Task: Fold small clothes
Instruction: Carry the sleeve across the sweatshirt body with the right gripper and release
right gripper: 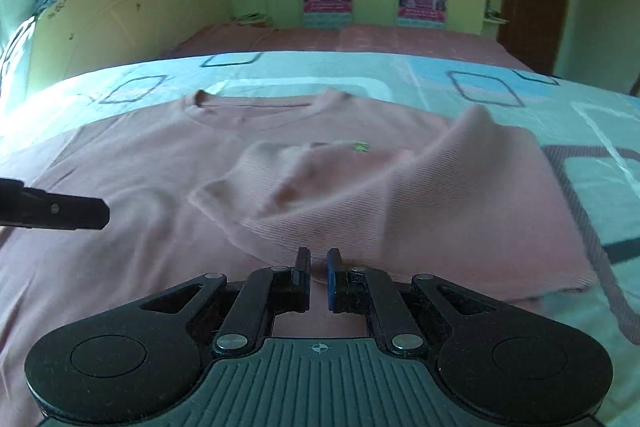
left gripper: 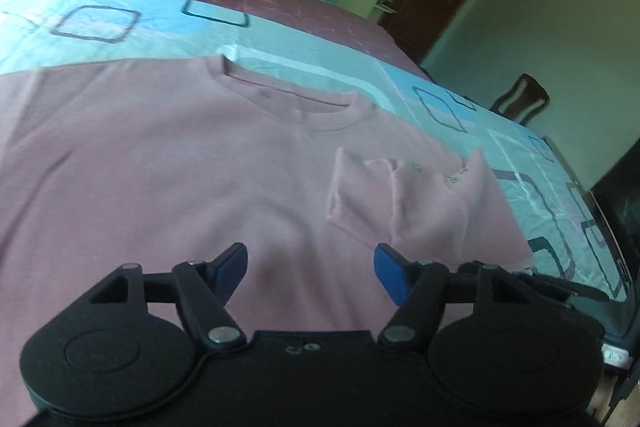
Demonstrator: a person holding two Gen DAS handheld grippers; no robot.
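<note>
Up close in the left wrist view, the left gripper (left gripper: 310, 269) hangs spread with nothing between its jaws over the pink T-shirt (left gripper: 168, 187), flat on the patterned bedsheet (left gripper: 460, 99); one sleeve (left gripper: 404, 195) lies folded inward. From the right wrist view, the right gripper (right gripper: 319, 277) is clenched near that fold; whether it pinches fabric is unclear.

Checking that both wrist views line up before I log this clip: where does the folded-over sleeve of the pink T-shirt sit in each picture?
Left wrist view: the folded-over sleeve lies right of centre, just above the left gripper, whose jaws stand apart.
Right wrist view: the sleeve fills the centre, directly ahead of the right gripper, whose jaws are nearly together.
Shared landmark: the shirt's round collar, beyond the sleeve in both views.
</note>
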